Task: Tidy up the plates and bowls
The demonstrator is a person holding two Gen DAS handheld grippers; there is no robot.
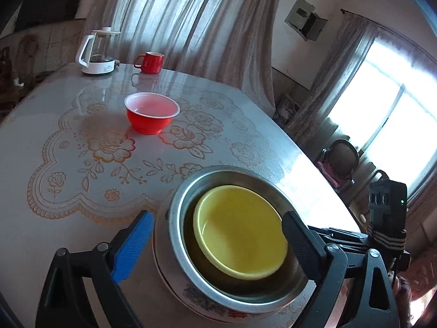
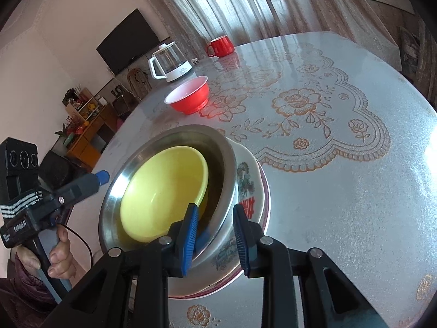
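Table (image 2: 341,191): stacked bowls | left tongs (image 1: 218,246) spread | right tongs (image 2: 215,235) pinching steel bowl (image 2: 226,147) rim

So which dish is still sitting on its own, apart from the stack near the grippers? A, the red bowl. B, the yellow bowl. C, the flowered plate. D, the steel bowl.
A: the red bowl stands alone further out on the table, while the yellow bowl sits inside the steel bowl, which rests on the flowered plate.
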